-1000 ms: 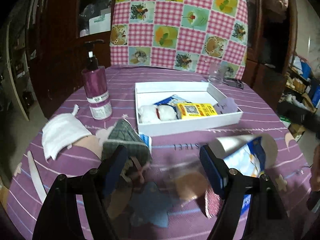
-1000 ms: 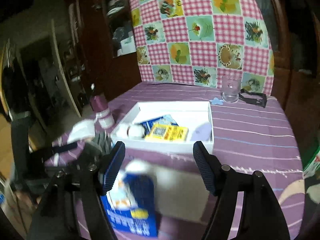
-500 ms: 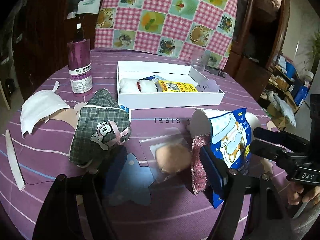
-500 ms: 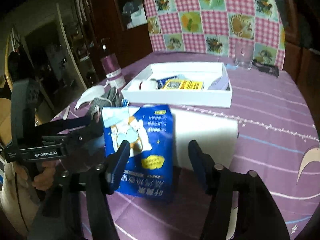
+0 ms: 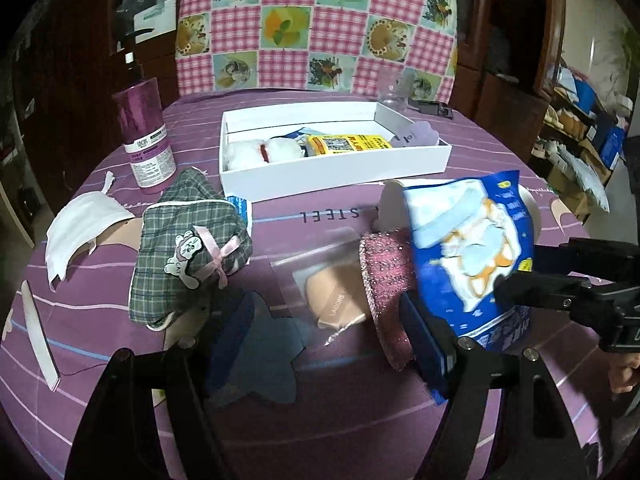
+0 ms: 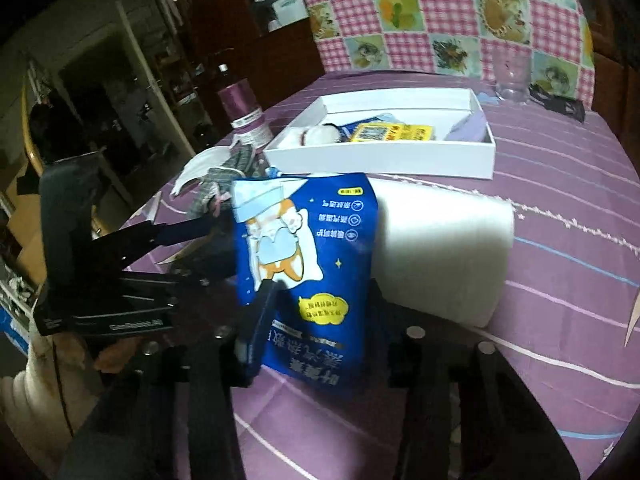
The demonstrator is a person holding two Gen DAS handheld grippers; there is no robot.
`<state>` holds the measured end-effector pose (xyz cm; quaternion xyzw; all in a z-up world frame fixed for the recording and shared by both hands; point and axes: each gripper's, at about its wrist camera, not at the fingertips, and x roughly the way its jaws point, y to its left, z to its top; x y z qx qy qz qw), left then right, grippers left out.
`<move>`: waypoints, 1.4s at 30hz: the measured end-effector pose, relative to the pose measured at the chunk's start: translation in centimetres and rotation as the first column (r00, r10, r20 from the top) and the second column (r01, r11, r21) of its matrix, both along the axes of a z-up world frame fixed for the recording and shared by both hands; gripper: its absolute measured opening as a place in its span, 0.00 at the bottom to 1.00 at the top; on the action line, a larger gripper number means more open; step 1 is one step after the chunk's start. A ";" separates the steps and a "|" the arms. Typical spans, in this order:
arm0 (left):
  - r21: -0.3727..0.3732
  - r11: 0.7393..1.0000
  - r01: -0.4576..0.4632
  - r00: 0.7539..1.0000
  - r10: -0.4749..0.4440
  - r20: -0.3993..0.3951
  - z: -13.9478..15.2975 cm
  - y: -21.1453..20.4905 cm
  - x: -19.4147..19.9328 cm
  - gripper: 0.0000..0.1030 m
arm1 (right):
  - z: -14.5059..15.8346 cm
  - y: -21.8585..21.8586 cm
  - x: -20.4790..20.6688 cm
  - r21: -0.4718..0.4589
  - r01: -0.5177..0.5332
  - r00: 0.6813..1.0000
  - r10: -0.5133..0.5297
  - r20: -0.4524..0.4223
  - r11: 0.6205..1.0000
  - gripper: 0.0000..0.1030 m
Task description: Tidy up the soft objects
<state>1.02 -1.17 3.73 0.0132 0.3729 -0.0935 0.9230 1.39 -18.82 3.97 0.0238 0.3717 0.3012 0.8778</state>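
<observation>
My right gripper [image 6: 324,300] is closing on a blue printed packet [image 6: 312,264] that stands on edge against a white roll [image 6: 440,248]. One of its fingers [image 6: 268,304] presses the packet's front face; the other is hidden behind it. In the left wrist view the same packet [image 5: 468,248] stands at the right, with the right gripper [image 5: 520,284] on it. My left gripper [image 5: 326,332] hangs open low over a beige puff in a clear bag [image 5: 332,300], beside a pink glittery pad [image 5: 380,280]. A grey plaid pouch [image 5: 188,248] and a white cloth [image 5: 80,220] lie to the left.
A white box [image 5: 336,178] at the table's middle holds a white fluffy thing, a yellow packet and a lilac piece. A purple pump bottle [image 5: 146,132] stands left of it, a glass [image 5: 394,92] behind it. A chair with a checked cover stands behind the table.
The right gripper's jaws have narrowed around the blue packet, which now tilts more. The left gripper has sunk a little closer to the puff and stays equally wide.
</observation>
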 end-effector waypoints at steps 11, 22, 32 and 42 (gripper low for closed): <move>0.039 0.998 0.054 0.998 -0.054 0.009 -0.2 -1.5 -0.4 0.72 | 0.8 -0.1 -0.5 0.078 -0.038 0.999 0.037 0.015 0.996 0.18; 0.024 0.998 0.063 0.998 -0.063 -0.006 -0.4 -1.6 -0.2 0.73 | 1.6 -1.5 -0.7 0.120 0.013 1.000 -0.015 0.018 0.993 0.16; 0.036 0.998 0.051 0.998 -0.050 -0.024 -0.7 -1.6 0.0 0.73 | 1.5 -2.8 -0.5 0.079 0.109 0.994 -0.110 0.013 0.991 0.15; 0.031 0.998 0.061 0.998 -0.060 -0.021 -0.8 -1.7 -0.1 0.73 | 1.3 -2.3 -0.8 0.060 0.118 0.991 -0.121 0.049 0.991 0.15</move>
